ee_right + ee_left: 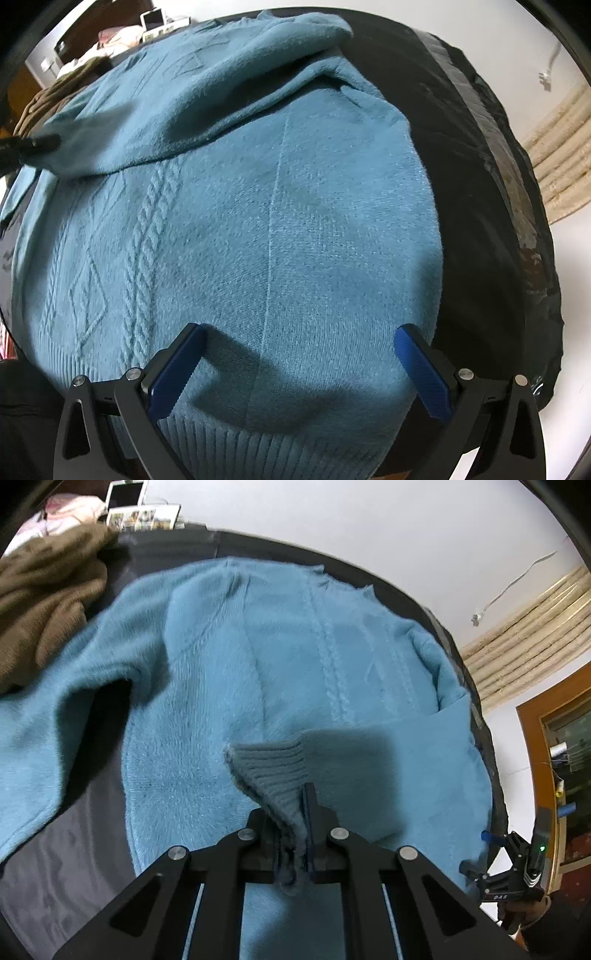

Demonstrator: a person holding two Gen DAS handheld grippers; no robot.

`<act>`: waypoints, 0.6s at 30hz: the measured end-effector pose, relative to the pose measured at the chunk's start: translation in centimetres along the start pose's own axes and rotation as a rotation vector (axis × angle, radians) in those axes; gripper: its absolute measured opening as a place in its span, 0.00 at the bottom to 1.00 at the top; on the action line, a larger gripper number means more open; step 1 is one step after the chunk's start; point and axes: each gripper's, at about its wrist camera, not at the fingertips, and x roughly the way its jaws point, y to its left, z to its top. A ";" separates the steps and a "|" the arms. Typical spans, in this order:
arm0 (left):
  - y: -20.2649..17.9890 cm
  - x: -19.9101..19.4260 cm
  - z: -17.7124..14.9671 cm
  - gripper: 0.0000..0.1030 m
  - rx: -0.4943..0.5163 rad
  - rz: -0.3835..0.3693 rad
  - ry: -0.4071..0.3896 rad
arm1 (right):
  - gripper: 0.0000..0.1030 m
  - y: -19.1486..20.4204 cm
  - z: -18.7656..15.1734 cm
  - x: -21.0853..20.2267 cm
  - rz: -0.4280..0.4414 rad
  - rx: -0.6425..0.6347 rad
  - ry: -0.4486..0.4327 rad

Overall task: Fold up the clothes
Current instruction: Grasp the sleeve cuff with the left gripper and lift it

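As the blue knit sweater [229, 657] lies limp and fuzzy on the bench [74, 849], the left tool [295, 834] pinches its ribbed cuff [269, 771], a firm hold; the right tool [295, 369] hovers released above the hem [258, 446].

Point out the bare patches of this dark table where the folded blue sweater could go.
Bare dark table shows at the near left, between the blue sweater's body and its spread sleeve. A dark strip also runs along the sweater's right edge. The far left is crowded by a brown garment; the sweater covers the middle.
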 end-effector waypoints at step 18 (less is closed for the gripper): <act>-20.5 -12.5 4.3 0.09 0.086 -0.059 -0.258 | 1.00 -4.9 0.1 -4.1 0.299 -0.092 -0.156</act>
